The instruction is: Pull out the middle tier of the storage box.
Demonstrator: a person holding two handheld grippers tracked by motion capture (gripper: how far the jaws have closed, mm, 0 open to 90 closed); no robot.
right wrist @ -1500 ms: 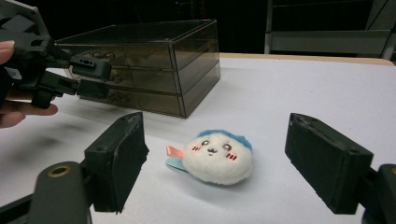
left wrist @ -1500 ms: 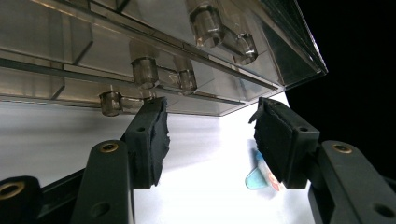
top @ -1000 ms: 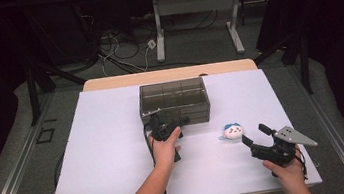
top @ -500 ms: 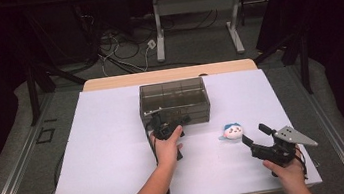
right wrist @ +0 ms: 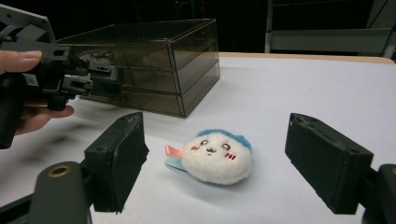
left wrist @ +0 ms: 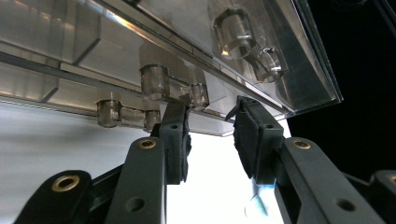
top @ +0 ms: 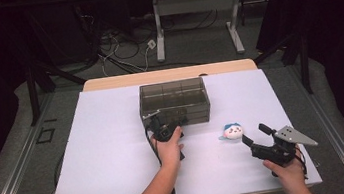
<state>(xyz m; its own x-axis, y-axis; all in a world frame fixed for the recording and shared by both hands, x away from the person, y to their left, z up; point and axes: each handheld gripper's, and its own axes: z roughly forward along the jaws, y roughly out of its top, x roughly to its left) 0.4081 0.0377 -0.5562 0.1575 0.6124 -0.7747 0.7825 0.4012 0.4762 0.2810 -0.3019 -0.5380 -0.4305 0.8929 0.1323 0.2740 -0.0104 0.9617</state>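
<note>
Centre-left of the high view: since the previous second our left gripper (top: 163,129) has barely advanced, staying pressed against the front of the smoky clear drawer box (top: 174,101). In the left gripper view its fingers (left wrist: 175,140) stand parted, one on each side of a small knob (left wrist: 199,94) on a drawer front, grasping nothing yet; we judge that the closing squeeze and the pull remain to be done. To the right of centre, the white plush toy with a blue cap (top: 233,131) has not shifted and lies on the counter (top: 106,151), just beside the box's front right corner. At lower right, our right gripper (top: 255,138) holds its place, fingers spread wide and empty, aimed at the toy. The counter is plain white; beyond it lie a grey floor, cables, desk legs and dark surroundings.
</note>
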